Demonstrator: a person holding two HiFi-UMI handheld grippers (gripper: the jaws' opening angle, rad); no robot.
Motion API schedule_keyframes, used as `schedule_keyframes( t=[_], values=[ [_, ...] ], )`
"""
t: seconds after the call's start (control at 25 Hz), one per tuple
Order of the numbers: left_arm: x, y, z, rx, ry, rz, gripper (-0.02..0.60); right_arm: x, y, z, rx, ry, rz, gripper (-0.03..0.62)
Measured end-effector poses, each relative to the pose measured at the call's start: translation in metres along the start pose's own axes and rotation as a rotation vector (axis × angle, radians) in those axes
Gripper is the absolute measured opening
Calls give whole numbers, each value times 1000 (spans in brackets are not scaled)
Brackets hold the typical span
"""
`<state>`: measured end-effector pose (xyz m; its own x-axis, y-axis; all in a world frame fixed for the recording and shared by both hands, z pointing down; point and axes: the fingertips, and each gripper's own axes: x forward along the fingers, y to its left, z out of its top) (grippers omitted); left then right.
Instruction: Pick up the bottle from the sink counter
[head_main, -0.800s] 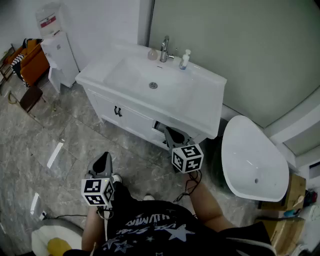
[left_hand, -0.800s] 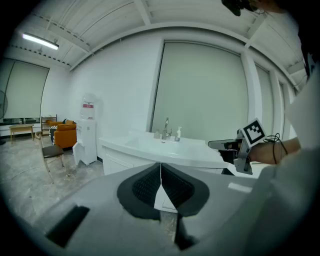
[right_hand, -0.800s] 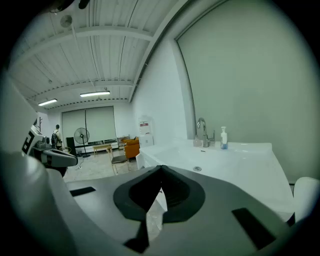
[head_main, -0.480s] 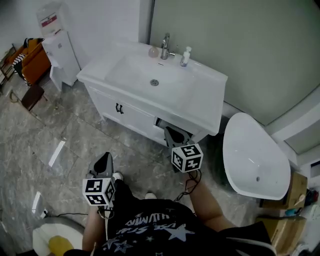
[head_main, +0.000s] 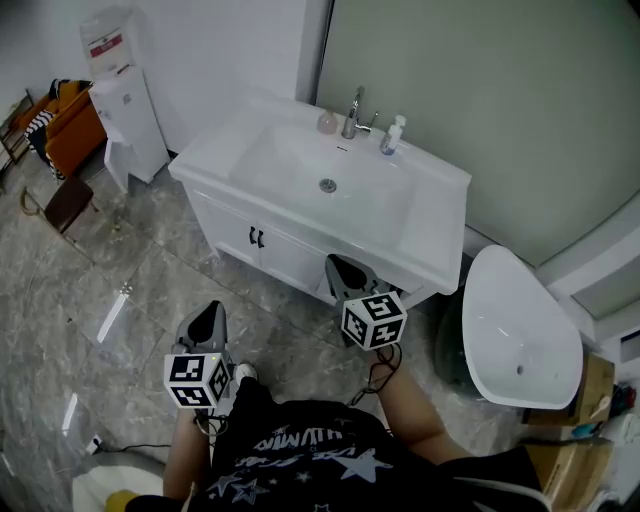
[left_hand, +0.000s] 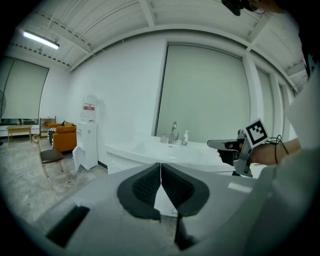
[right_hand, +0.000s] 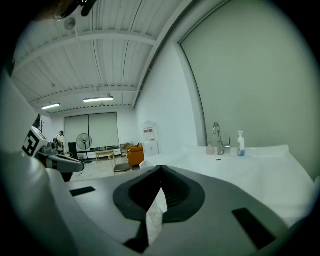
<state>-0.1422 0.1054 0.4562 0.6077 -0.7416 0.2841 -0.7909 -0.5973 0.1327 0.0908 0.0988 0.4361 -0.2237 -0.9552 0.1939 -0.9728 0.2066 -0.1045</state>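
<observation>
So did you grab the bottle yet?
Not yet. Nothing looks done: the bottle stands on the sink counter, right of the tap. In hand: nothing; the left tongs and right tongs are shut and empty, short of the counter. Left: reach over, open, grip the bottle, lift.

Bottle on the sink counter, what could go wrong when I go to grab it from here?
1. The right gripper has its jaws shut; reaching in that way would likely knock the bottle over rather than grip it.
2. The bottle stands at the back of the counter, close beside the faucet, so a wide approach could hit the faucet.
</observation>
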Motion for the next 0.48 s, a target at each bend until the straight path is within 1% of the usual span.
schedule_keyframes(
  t=[0.2,0.24,0.28,0.36,0.44,0.48],
  values=[
    [29,58,31,4,-33,-31,21,58,15,25,21,-42,-26,3],
    [33,70,36,2,-36,-36,21,69,21,29,20,-45,-32,12],
    [37,82,39,1,-39,-42,21,80,26,32,18,-45,-35,50],
    [43,105,45,2,-41,-53,21,102,37,36,16,-42,-41,102],
    [48,127,47,5,-34,-65,21,121,46,37,26,-41,-51,170],
    [51,136,47,6,-28,-74,21,130,49,37,33,-39,-57,188]
  ],
)
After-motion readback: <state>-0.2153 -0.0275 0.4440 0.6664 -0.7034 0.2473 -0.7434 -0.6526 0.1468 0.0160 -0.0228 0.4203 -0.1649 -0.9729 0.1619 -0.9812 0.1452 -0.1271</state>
